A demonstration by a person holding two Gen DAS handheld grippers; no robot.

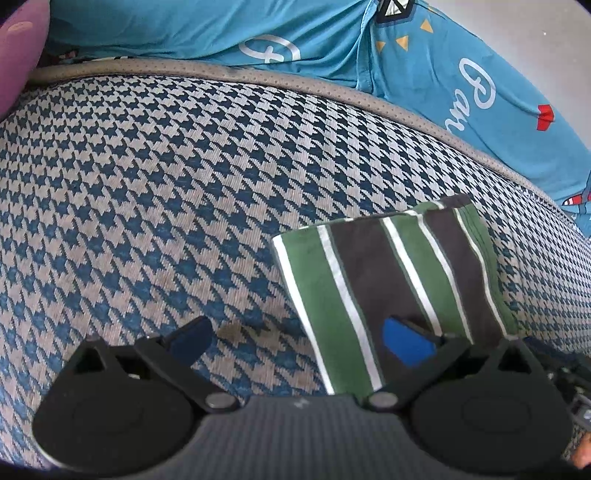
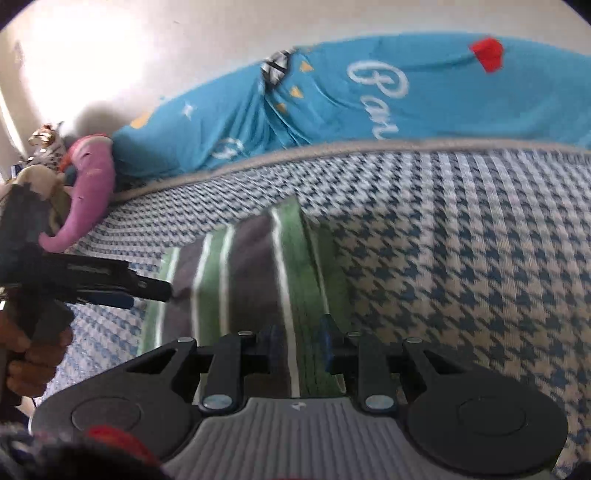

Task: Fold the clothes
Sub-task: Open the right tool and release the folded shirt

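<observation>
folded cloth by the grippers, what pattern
Green and dark grey stripes with thin white lines; left wrist view.

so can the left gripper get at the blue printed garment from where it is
Probably yes: the left gripper is open, holding nothing, and only bare houndstooth cushion lies between it and the blue printed garment.

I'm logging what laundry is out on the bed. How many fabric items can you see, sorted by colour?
Green, grey and white striped folded cloth: 1
Bright blue printed garment with white lettering: 1
Pink fabric item: 1
Total: 3, all on or beside the blue and white houndstooth mattress. A patterned heap behind the pink one is too unclear to count.
</observation>
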